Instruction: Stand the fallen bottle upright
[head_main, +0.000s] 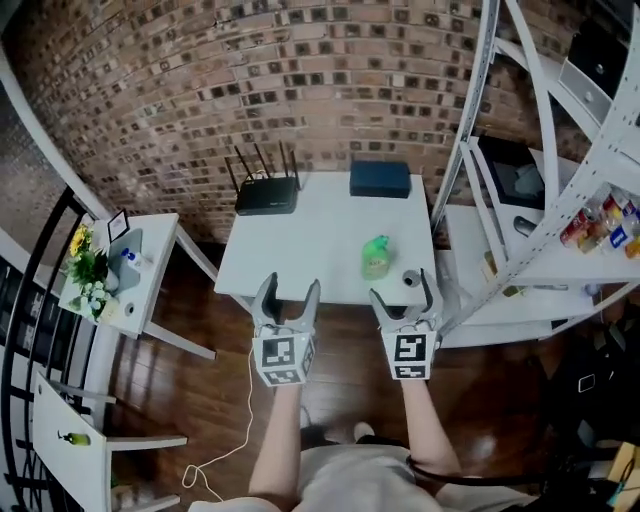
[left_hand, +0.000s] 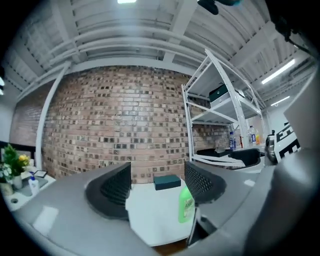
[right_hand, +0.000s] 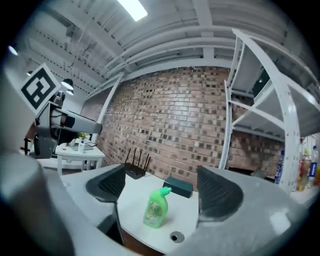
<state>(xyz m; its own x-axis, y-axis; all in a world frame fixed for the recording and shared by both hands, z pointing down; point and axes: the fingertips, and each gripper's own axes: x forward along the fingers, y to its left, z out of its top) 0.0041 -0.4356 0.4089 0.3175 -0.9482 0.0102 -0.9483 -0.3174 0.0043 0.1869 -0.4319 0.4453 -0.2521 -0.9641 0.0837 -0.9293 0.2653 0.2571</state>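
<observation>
The green bottle (head_main: 376, 257) stands upright near the front right of the white table (head_main: 300, 250). Both grippers are held short of the table's front edge, apart from the bottle. My left gripper (head_main: 290, 287) is to the bottle's lower left, with a gap between its jaws and nothing in it. My right gripper (head_main: 402, 288) is just in front of the bottle, jaws wide and empty. In the left gripper view the bottle (left_hand: 186, 202) shows beside the right jaw, far beyond my left gripper (left_hand: 157, 182). In the right gripper view the bottle (right_hand: 156, 207) stands between the jaws' lines, well beyond my right gripper (right_hand: 160, 187).
A black router (head_main: 267, 192) and a dark blue box (head_main: 380, 178) sit at the table's back edge. A small grey ring (head_main: 411, 278) lies by the front right corner. White shelving (head_main: 520, 200) stands at the right, a side table with flowers (head_main: 100, 270) at the left.
</observation>
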